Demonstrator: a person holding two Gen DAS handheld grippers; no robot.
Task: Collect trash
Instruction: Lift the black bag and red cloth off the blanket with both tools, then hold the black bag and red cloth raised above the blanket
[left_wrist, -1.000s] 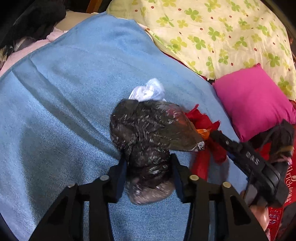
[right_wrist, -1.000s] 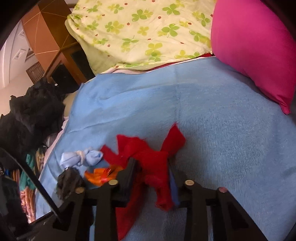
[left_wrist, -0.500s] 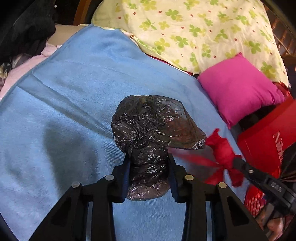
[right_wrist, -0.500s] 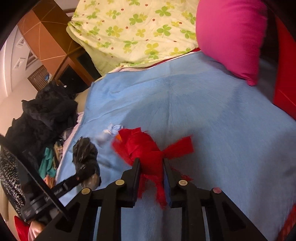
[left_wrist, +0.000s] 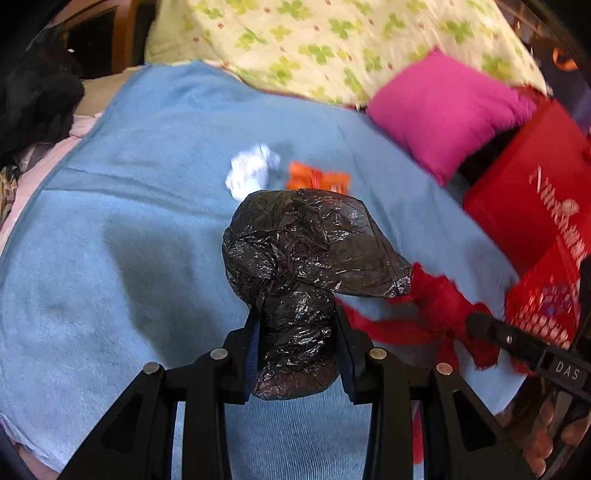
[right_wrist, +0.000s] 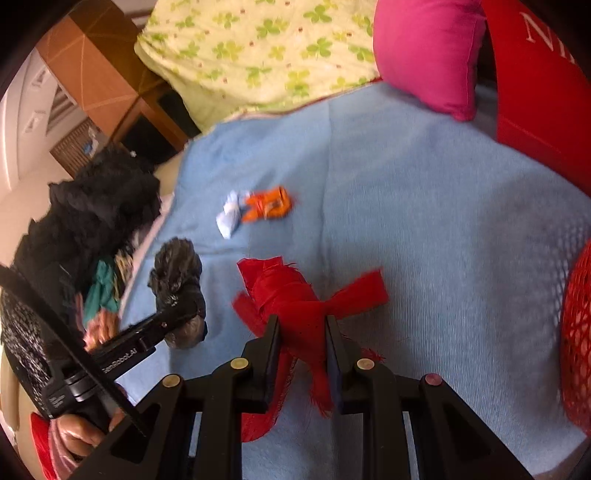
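Black bag and red rag — both held up over the blue blanket.
Left gripper squeezes the crumpled black bag; right gripper is shut tight on the red rag — white paper and an orange wrapper lie behind.

Blue blanket, white wad, orange wrapper, pink pillow

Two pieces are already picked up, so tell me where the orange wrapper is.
The orange wrapper lies on the blue blanket, touching the white crumpled scrap on its left in the right wrist view.
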